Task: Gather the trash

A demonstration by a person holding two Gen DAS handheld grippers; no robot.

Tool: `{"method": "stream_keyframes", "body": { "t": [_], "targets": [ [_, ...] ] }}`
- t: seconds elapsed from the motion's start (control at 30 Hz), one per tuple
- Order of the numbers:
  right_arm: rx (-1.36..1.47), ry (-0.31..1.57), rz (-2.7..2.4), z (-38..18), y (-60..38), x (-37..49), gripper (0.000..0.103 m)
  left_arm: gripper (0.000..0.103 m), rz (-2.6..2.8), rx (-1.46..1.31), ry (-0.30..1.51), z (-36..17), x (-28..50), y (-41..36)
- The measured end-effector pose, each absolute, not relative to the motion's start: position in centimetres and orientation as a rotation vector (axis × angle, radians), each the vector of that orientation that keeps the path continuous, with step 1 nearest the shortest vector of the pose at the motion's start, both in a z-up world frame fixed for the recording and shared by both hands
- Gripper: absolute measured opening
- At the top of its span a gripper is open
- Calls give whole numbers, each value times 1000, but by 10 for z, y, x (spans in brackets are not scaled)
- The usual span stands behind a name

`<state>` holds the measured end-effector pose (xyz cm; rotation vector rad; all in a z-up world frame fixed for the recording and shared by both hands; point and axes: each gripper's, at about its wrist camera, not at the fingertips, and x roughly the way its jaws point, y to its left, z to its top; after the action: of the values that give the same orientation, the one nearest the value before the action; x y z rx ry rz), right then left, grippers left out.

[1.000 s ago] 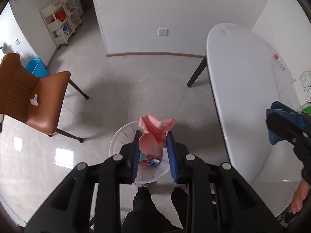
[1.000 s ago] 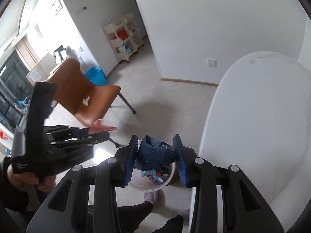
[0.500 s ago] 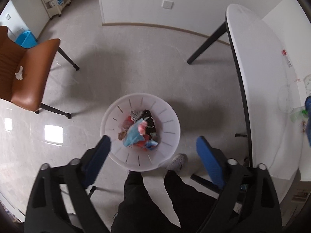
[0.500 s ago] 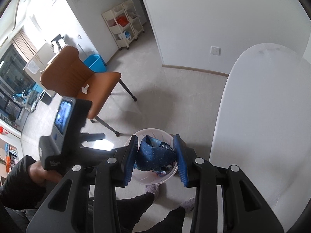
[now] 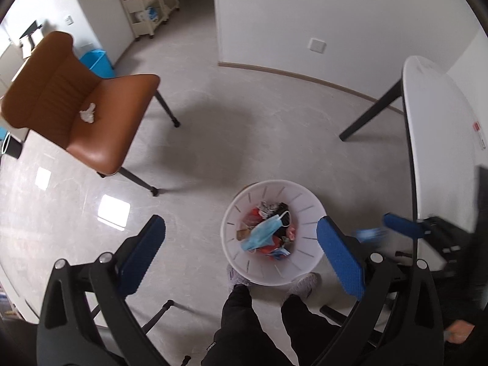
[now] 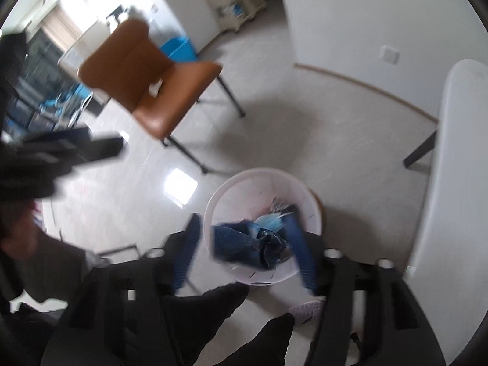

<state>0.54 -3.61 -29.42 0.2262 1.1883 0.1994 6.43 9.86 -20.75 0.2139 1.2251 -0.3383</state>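
Note:
A white trash basket (image 5: 311,201) stands on the floor, holding a blue face mask (image 5: 259,235) and mixed scraps. My left gripper (image 5: 244,256) is open and empty above it. In the right wrist view my right gripper (image 6: 244,250) is open over the basket (image 6: 219,195), and a dark blue wrapper (image 6: 241,244) is loose between its fingers, blurred. The right gripper's blue fingers (image 5: 399,225) show at the right of the left wrist view. A crumpled white tissue (image 5: 87,113) lies on the brown chair seat.
A brown chair (image 5: 91,91) stands left of the basket. A white table (image 5: 436,128) with a black leg is on the right. A cream shelf cart (image 5: 146,3) and a blue bin (image 5: 97,61) stand at the back. The person's legs and shoes (image 5: 302,283) are beside the basket.
My left gripper opened and dropped the pink wrapper into the basket, then swung left. My right gripper moved over the basket and opened, letting go of the dark blue wrapper.

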Motion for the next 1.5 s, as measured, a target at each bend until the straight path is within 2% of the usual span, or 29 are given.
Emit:
{"method": "stream_keyframes", "body": {
  "t": [0.1, 0.3, 0.53, 0.8, 1.03, 1.23, 1.37, 1.5],
  "targets": [
    [173, 1232, 184, -316, -22, 14, 95, 95, -313, 204, 1232, -208, 63, 105],
    [225, 1283, 135, -330, -26, 15, 98, 95, -303, 202, 1242, -208, 60, 108],
    [278, 1227, 54, -289, -48, 1, 98, 95, -330, 218, 1195, -182, 49, 94],
    [235, 1019, -128, -169, -95, -40, 100, 95, -378, 223, 940, -79, 26, 57],
    [240, 722, -154, -30, -135, -86, 100, 95, -388, 198, 674, 33, 0, 30],
    [107, 469, -203, 74, -147, -128, 100, 95, -336, 154, 485, 114, -31, 21],
    [78, 386, -199, 98, -147, -145, 101, 95, -300, 116, 427, 141, -49, 18],
    [83, 368, -169, 99, -149, -152, 101, 95, -300, 128, 441, 141, -56, 11]
  ]
}}
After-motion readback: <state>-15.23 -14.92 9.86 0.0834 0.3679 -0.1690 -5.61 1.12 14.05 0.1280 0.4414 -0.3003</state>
